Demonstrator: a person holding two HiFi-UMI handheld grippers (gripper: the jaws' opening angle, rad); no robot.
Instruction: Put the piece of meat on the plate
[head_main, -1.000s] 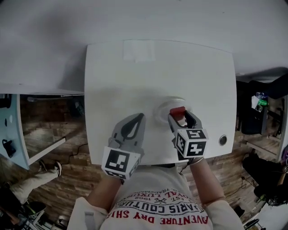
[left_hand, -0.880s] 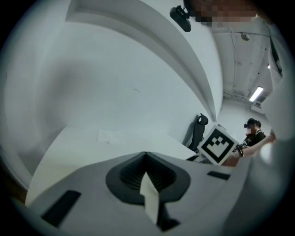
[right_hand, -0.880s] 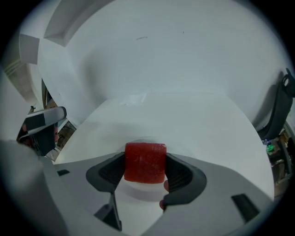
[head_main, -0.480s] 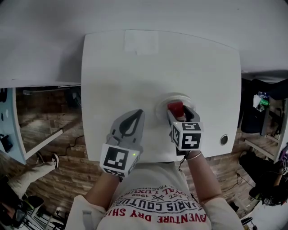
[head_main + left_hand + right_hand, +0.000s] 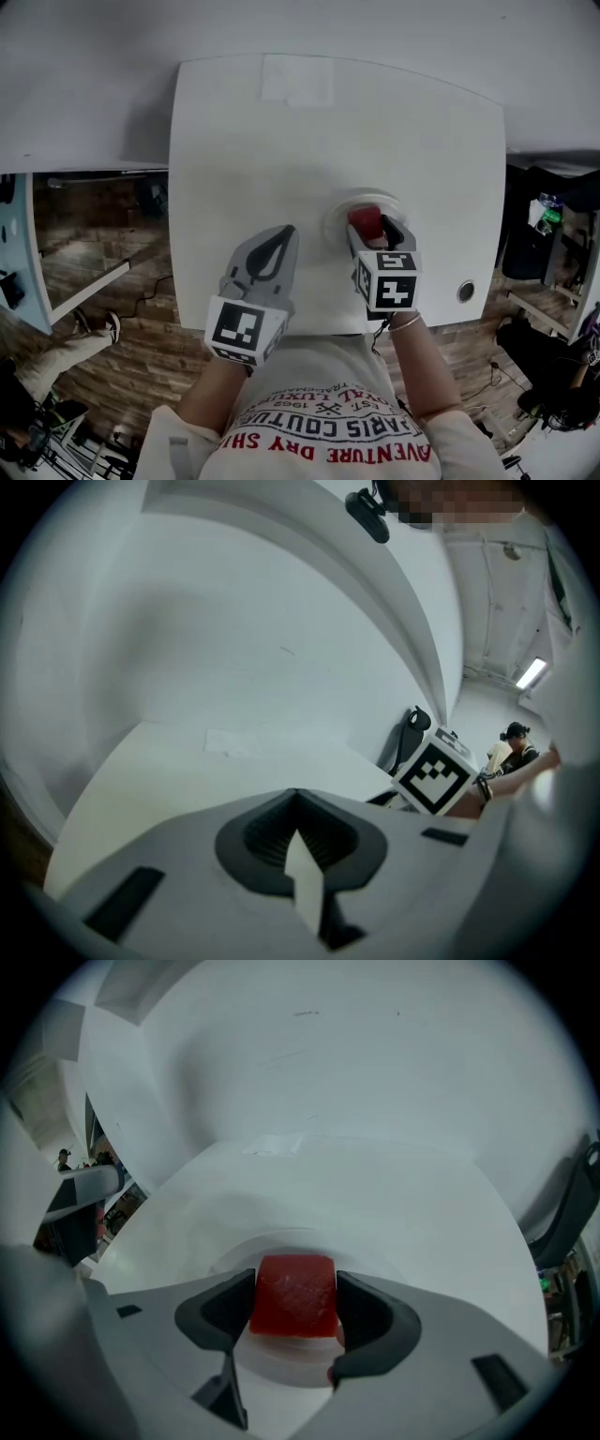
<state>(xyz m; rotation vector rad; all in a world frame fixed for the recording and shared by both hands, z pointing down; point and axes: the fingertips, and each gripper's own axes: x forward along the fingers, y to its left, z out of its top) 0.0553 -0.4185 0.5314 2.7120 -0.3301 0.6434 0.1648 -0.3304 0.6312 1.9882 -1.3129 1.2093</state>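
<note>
Pinching the red cube-shaped piece of meat [image 5: 295, 1296] squarely by two sides, the right claw [image 5: 372, 236] holds it over the round white plate [image 5: 281, 1365]. Lower it gently, then let go at the centre. The left claw [image 5: 298, 797], pressed together and empty, waits at the plate's 8 o'clock over the white counter [image 5: 281, 141], obstructing nothing.

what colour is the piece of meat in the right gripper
Red: the piece of meat is a red block between the right gripper's jaws, clearest in the right gripper view.
</note>
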